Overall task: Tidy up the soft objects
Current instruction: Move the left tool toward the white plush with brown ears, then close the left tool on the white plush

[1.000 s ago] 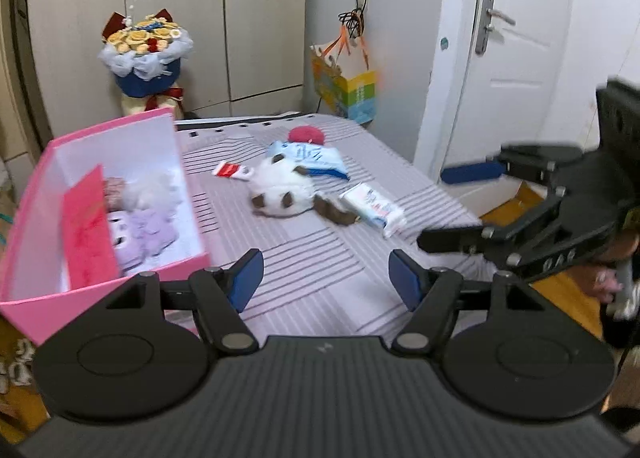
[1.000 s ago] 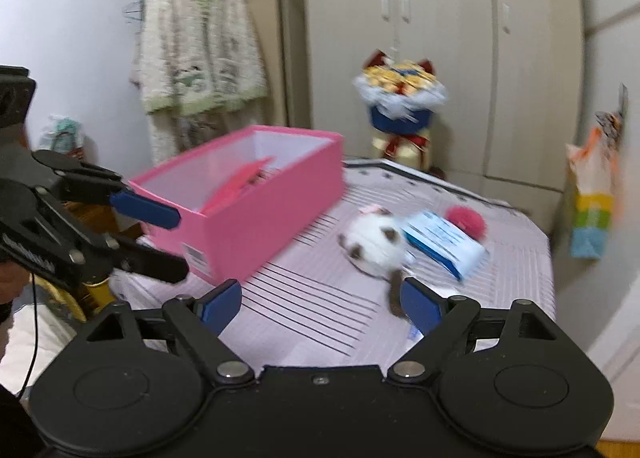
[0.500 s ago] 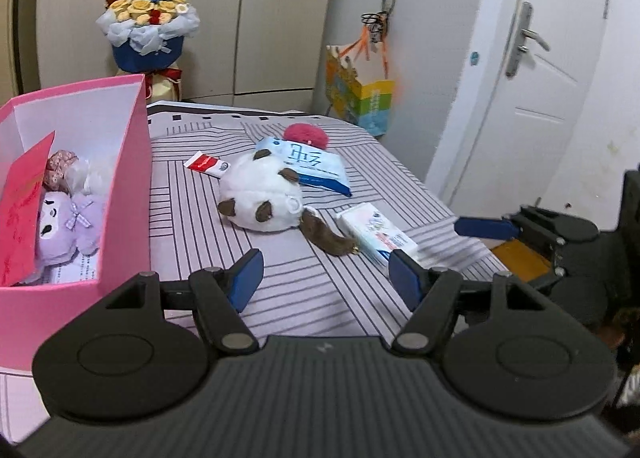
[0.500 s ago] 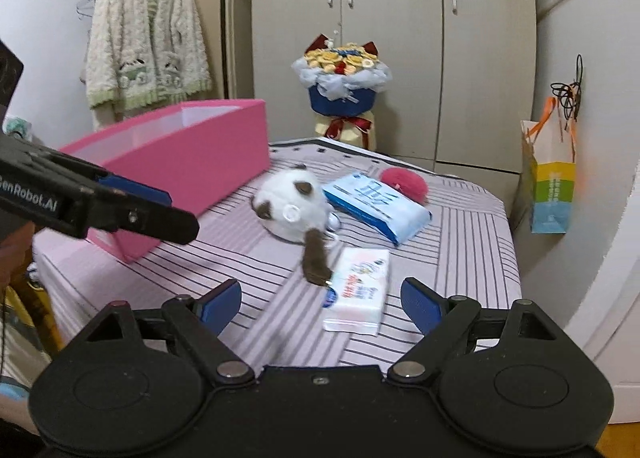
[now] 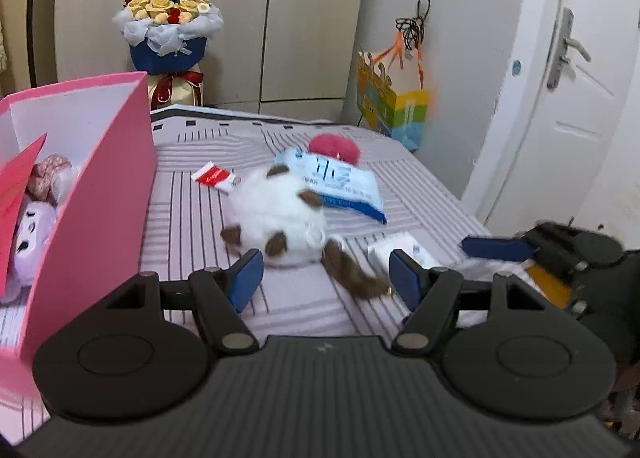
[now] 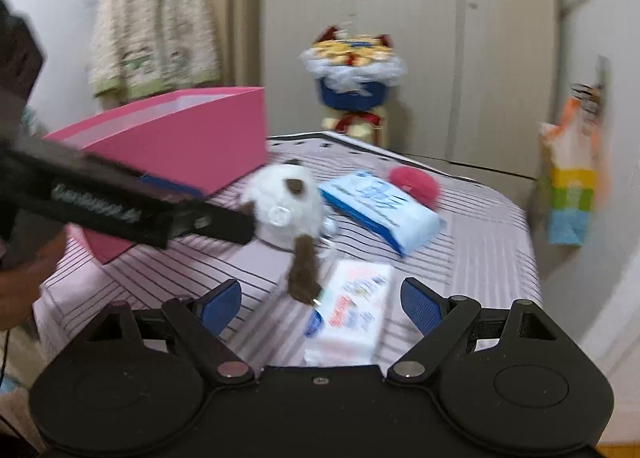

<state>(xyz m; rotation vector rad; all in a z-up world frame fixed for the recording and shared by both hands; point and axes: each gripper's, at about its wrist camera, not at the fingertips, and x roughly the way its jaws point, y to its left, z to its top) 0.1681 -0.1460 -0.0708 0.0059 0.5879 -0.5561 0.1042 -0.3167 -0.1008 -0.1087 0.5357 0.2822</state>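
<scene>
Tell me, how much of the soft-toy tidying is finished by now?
Partly done: a purple plush and another soft toy already lie inside the pink box. Right now the left tool is open and closing in on the white-and-brown plush, not yet gripping it. The right tool is open and empty. That plush and the red fluffy ball remain on the bed.

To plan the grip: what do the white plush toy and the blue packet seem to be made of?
White-and-brown round plush toy: fuzzy fabric, matte, with a fluffy, blurred outline; probably soft stuffing.
Blue-and-white flat packet: apparently thin plastic film, slightly glossy, printed and creased; contents unseen.
</scene>
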